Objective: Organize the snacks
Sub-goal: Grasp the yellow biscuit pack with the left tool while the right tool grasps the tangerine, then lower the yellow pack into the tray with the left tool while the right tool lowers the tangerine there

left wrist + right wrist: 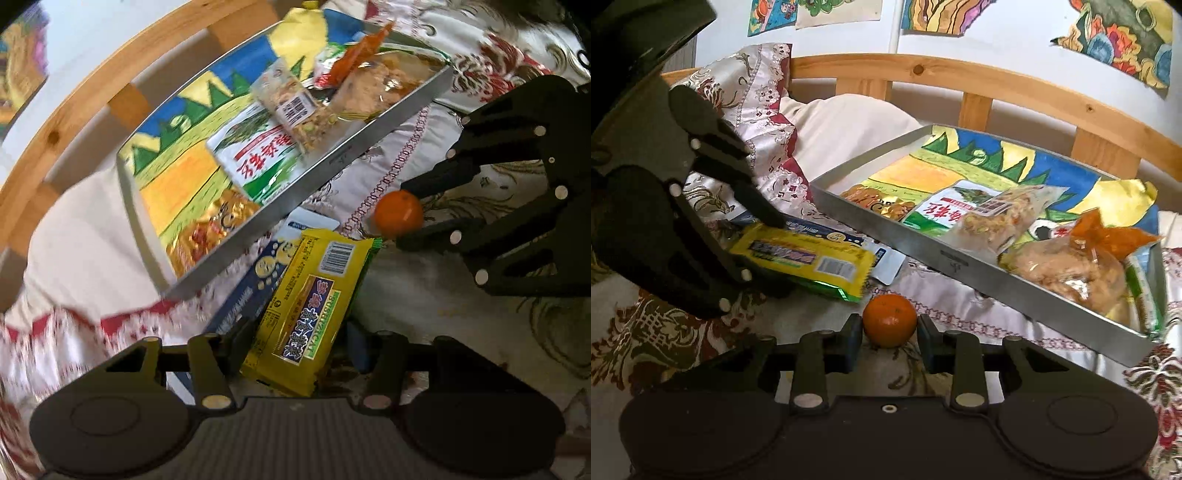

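A metal tray [923, 254] lined with a colourful drawing holds several snack packets, among them a green and white packet [934, 212] and a clear bag with an orange tie [1071, 266]. It also shows in the left wrist view [354, 155]. My left gripper [299, 343] straddles a yellow snack packet [306, 306] that lies on a blue packet [255, 280]; its jaws look closed on the yellow packet [805, 258]. My right gripper [890, 332] is open around a small orange [890, 319], fingers close on both sides. The orange [399, 214] shows between the right fingers.
Everything lies on a bed with a patterned cover [665, 332]. A cream pillow [849, 125] and a lace-edged pillow [757, 88] lie behind. A wooden headboard [997, 85] runs along the back, with drawings on the wall [1126, 37].
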Motion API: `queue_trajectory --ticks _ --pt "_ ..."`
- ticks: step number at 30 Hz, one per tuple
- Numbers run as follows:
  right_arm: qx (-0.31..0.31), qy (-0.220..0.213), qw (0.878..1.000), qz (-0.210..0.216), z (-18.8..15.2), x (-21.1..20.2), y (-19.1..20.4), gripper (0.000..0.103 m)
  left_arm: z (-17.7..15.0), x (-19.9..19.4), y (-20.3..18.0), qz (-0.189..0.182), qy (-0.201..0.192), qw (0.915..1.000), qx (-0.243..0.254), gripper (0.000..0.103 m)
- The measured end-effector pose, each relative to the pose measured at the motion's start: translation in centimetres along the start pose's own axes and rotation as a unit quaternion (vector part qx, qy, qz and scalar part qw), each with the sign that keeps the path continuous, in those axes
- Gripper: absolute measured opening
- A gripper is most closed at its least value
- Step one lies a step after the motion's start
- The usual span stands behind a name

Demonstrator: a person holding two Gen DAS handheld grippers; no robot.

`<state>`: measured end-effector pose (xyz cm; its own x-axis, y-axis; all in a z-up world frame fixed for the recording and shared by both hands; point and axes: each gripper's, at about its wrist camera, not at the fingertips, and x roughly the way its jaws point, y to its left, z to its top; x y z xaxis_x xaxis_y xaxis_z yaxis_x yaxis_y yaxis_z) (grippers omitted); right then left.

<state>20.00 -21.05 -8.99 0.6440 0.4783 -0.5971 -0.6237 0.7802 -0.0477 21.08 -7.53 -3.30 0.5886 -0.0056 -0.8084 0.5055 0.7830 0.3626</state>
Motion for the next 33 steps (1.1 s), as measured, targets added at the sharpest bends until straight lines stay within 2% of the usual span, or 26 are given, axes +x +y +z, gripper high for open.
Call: queue_trajectory --ticks 4,10,14,17,20,24,29,33 --pt "-0.005 -0.01 1.0 -0.012 0.0 -1.2 -0.1 0.034 -0.6 -0.8 0.1 -0.009 0.0 0.9991 -0.041 0.055" --pt "0.001 -0.025 0.999 -0.025 0.4 -2.5 -0.4 0.034 -0.7 -1.6 1.2 -0.02 0.007 0.9935 -0.112 0.054" --pt "0.0 -0.029 0.999 -0.028 0.5 -2.5 -0.4 0.034 -0.7 -2.3 2.1 -0.029 0.0 0.9876 -0.154 0.041" --pt "0.001 -0.028 0.999 -0.027 0.4 -2.5 -0.4 0.034 -0.7 -2.0 2.0 -0.041 0.008 0.9871 -0.154 0.04" --pt "-0.001 -0.027 0.999 -0.025 0.4 -2.4 -0.4 0.034 -1.0 -1.4 1.7 -0.035 0.019 0.9875 -0.153 0.039" --pt "-0.001 -0.029 0.999 -0.024 0.4 -2.4 -0.4 0.034 -1.1 -1.9 1.8 -0.033 0.007 0.9852 -0.168 0.037" --pt "-0.002 -0.027 0.999 -0.022 0.4 -2.4 -0.3 0.034 -1.1 -2.7 2.6 -0.042 -0.007 0.9781 -0.204 0.037" --pt "-0.004 -0.03 0.999 -0.023 0.4 -2.4 -0.2 0.034 -1.2 -3.2 2.5 -0.039 -0.021 0.9771 -0.208 0.037"
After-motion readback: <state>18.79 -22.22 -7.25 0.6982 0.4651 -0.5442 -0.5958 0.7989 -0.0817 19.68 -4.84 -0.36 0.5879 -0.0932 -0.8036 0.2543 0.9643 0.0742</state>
